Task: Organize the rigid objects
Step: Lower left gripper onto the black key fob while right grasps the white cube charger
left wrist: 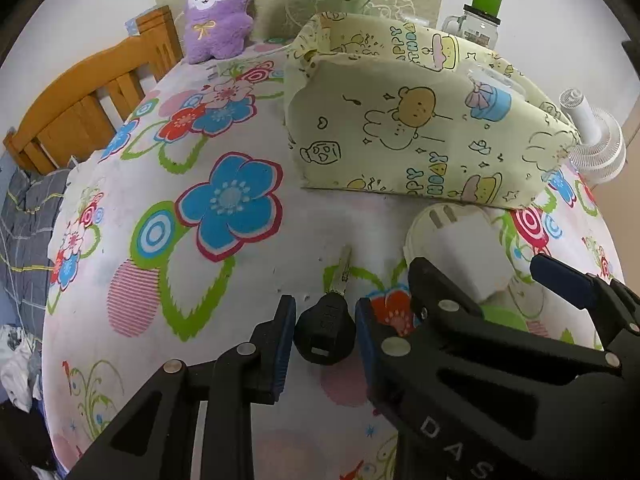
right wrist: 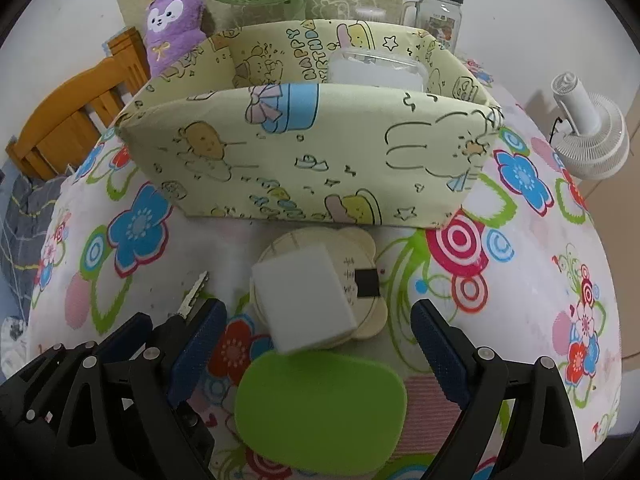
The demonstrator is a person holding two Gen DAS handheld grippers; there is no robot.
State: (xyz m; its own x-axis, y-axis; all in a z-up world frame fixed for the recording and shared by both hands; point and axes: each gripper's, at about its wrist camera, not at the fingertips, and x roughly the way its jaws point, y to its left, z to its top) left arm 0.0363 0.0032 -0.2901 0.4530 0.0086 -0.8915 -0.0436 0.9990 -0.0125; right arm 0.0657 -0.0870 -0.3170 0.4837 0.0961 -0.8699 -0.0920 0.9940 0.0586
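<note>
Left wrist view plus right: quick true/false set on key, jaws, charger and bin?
1. The left gripper is shut on the key. True.
2. The right gripper has its jaws clamped on the white charger. False: jaws open, nothing gripped.
3. The fabric bin is empty. False: a clear container sits inside.
4. The charger lies on a cream bear-shaped disc. True.
</note>
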